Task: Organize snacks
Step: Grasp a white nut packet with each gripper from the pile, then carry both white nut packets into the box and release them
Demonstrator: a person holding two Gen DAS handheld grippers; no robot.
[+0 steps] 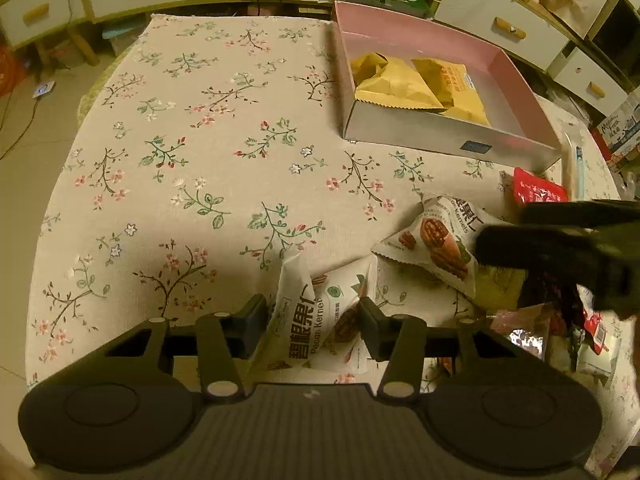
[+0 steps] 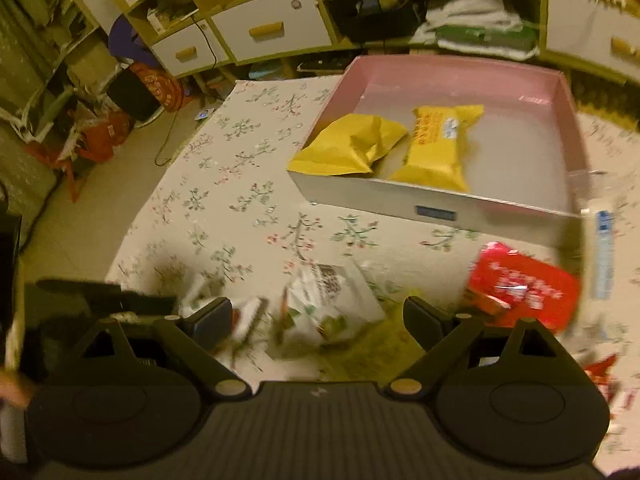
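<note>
On the floral tablecloth, my left gripper (image 1: 312, 316) has a white pecan-kernel packet (image 1: 308, 320) standing crumpled between its fingers, and both pads touch it. A second pecan packet (image 1: 436, 240) lies to the right, partly under my right gripper (image 1: 560, 248). In the right wrist view, which is blurred, the right gripper (image 2: 316, 316) stands open and low over that white packet (image 2: 332, 292), not touching it. A pink box (image 2: 400, 196) behind holds two yellow snack packets (image 2: 348, 144) (image 2: 436, 148). The box (image 1: 420, 32) sits at the upper right in the left wrist view.
A red packet (image 2: 520, 284) lies right of the right gripper, beside a clear-wrapped long item (image 2: 604, 240). More wrapped snacks (image 1: 528, 328) are heaped at the table's right. White drawers (image 2: 264, 28) and cluttered shelves stand behind the table. The left gripper (image 2: 100, 292) shows at the left.
</note>
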